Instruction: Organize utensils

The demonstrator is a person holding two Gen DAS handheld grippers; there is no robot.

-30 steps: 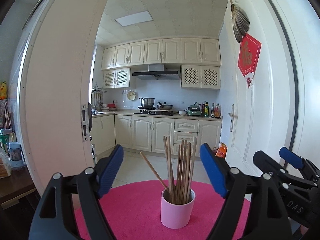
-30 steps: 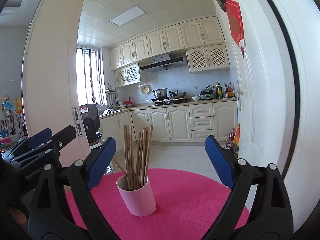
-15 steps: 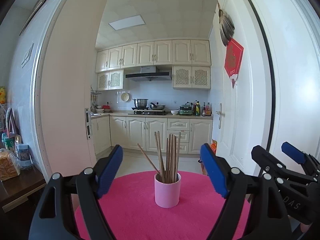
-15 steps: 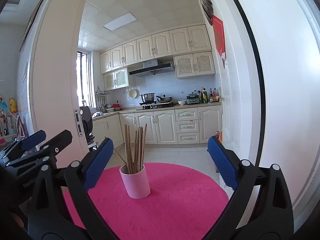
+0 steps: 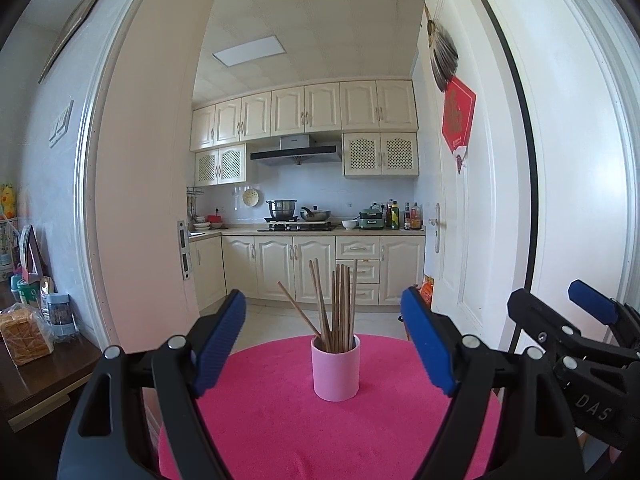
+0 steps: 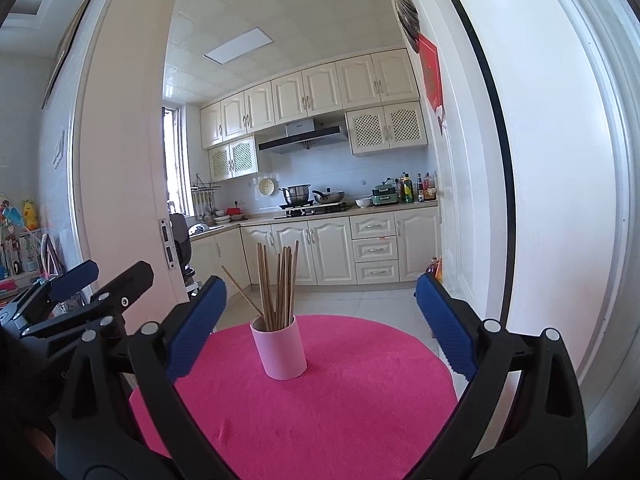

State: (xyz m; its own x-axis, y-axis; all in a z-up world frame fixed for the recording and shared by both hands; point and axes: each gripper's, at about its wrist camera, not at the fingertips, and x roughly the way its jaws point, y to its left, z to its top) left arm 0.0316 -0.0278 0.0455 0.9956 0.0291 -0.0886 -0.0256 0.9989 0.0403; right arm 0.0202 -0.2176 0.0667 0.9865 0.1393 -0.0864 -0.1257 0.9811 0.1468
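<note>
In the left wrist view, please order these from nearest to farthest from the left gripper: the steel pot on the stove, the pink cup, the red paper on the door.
1. pink cup, centre, on the table ahead of the left gripper.
2. red paper, right, high on the door.
3. steel pot, back, on the stove.

Fuzzy matt pink cloth (image 5: 280, 420) on the table, smooth matt pink cup (image 5: 335, 368), bare wooden chopsticks (image 5: 340, 304), ribbed blue pads (image 5: 218, 340) on black plastic grippers.

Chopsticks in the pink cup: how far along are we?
Done: the chopsticks stand in the pink cup on the pink table mat, one leaning left. In hand: nothing; the left gripper and right gripper both have open, empty jaws. Left: no loose utensils show, perhaps only straightening that leaner.
</note>
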